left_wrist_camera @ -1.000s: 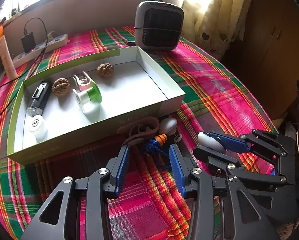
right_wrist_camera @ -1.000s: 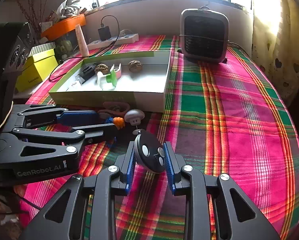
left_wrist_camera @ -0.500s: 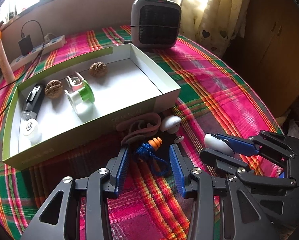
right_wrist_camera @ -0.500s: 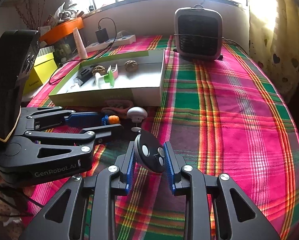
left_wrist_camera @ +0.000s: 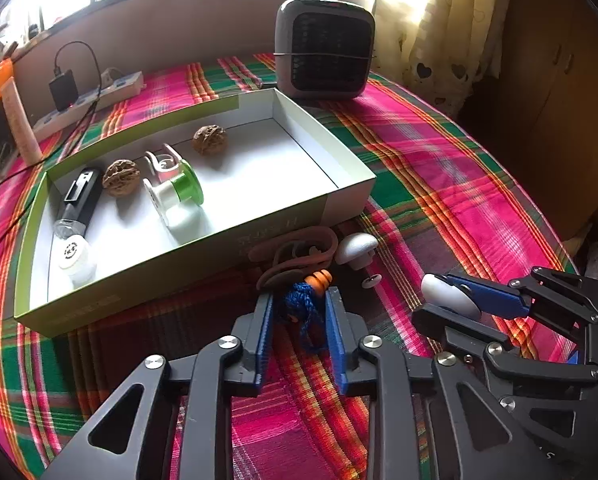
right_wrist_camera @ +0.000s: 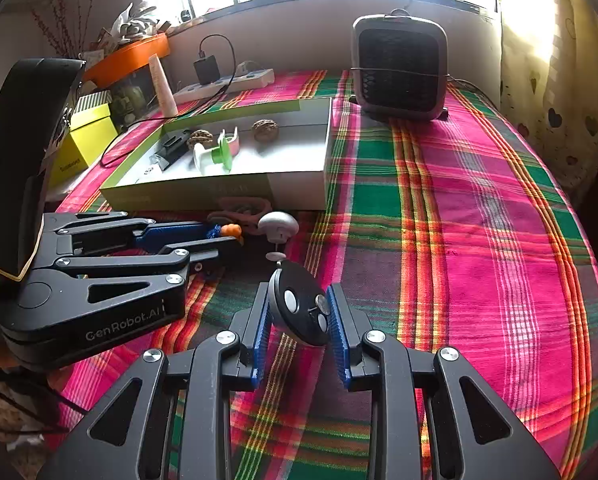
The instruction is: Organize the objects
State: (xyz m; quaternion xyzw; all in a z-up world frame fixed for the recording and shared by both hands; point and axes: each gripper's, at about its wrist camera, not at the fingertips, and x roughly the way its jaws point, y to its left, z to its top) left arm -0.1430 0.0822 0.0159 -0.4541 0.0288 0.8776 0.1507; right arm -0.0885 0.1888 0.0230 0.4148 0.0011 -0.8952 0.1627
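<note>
My left gripper (left_wrist_camera: 299,300) is low over the plaid cloth, its jaws closing, and the pads now touch a knotted blue cord (left_wrist_camera: 301,308) with an orange earplug (left_wrist_camera: 318,280) at its end. The same gripper (right_wrist_camera: 227,236) shows at the left of the right wrist view. My right gripper (right_wrist_camera: 298,290) is shut on a black oval key fob (right_wrist_camera: 299,308) with pale buttons, held just above the cloth. Behind both stands an open green-sided box (left_wrist_camera: 339,208) holding two walnuts (left_wrist_camera: 209,139), a green and white spool (left_wrist_camera: 175,196), a black tube (left_wrist_camera: 79,200) and a white cap (left_wrist_camera: 73,250).
A brown strap (left_wrist_camera: 299,244), a white mushroom-shaped knob (left_wrist_camera: 355,246) and a small white disc (left_wrist_camera: 372,280) lie against the box's front. A grey heater (left_wrist_camera: 325,48) and a power strip (left_wrist_camera: 95,96) stand at the back. A yellow box (right_wrist_camera: 87,140) sits far left.
The left jaws have drawn in from wide apart to touching the blue cord. The right gripper keeps the same hold on the fob. Neither hand has shifted.
</note>
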